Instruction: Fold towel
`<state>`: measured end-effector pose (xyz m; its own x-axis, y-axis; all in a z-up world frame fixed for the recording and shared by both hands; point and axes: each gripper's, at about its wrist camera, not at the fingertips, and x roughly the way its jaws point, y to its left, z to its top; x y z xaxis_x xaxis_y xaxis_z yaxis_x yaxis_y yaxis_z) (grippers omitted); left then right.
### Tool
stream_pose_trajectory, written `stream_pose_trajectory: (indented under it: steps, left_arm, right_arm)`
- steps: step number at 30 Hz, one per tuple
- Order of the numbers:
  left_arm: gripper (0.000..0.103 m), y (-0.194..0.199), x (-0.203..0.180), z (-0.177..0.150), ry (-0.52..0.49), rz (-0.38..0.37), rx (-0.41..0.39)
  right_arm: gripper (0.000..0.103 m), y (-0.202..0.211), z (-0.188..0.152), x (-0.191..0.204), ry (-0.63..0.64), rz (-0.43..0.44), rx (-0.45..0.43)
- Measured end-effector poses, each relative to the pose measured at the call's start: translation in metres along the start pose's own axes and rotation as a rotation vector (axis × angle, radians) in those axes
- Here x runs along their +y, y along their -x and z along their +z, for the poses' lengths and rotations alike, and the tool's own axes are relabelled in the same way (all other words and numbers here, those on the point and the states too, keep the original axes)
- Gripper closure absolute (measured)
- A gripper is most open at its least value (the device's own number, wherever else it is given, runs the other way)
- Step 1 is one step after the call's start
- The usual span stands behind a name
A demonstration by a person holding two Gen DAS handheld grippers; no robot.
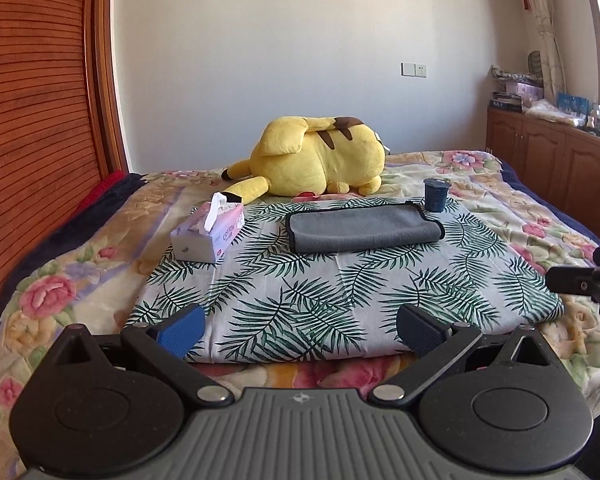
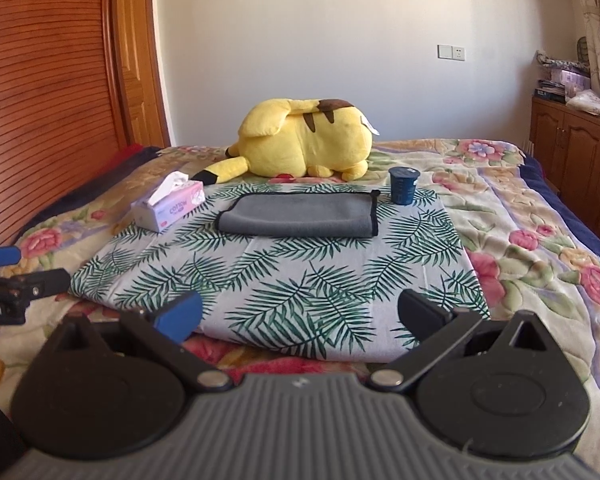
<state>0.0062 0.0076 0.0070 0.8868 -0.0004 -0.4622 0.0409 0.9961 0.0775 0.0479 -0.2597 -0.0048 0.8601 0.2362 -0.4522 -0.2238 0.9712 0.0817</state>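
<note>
The grey microfibre towel with a dark stitched border (image 1: pixel 364 227) lies on the far half of the folded palm-leaf printed cloth (image 1: pixel 320 292) on the bed, between the pink and white tissue box (image 1: pixel 210 232) and the small dark blue plastic cup (image 1: pixel 436 194), with the yellow plush toy (image 1: pixel 320 156) behind it. It seems already doubled once, its rounded fold facing the person. The left gripper (image 1: pixel 300 326) and the right gripper (image 2: pixel 300 314) both hover at the near edge of the cloth, well apart from the towel, each with fingers spread wide and holding nothing. For a good next fold, I think each gripper should pinch one corner of the same short side, taking all layers together, and carry it across evenly, keeping away from the cup just beside the far right corner. How many layers the towel has is hard to make out, and its far edge is mostly hidden by its own thickness.
</note>
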Motion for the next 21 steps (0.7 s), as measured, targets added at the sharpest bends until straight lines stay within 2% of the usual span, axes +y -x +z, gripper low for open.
stream_pose_trajectory:
  steps: [10,21]
  left_arm:
    - [0.018,-0.007,-0.002,-0.011,-0.009,0.013,-0.007]
    - [0.018,0.001,-0.002,-0.011,-0.003,0.017,-0.072]
  right_arm:
    - [0.000,0.000,-0.006,-0.001,0.004,-0.020,-0.041]
    - [0.000,0.006,-0.007,-0.005,-0.015,-0.031,-0.090]
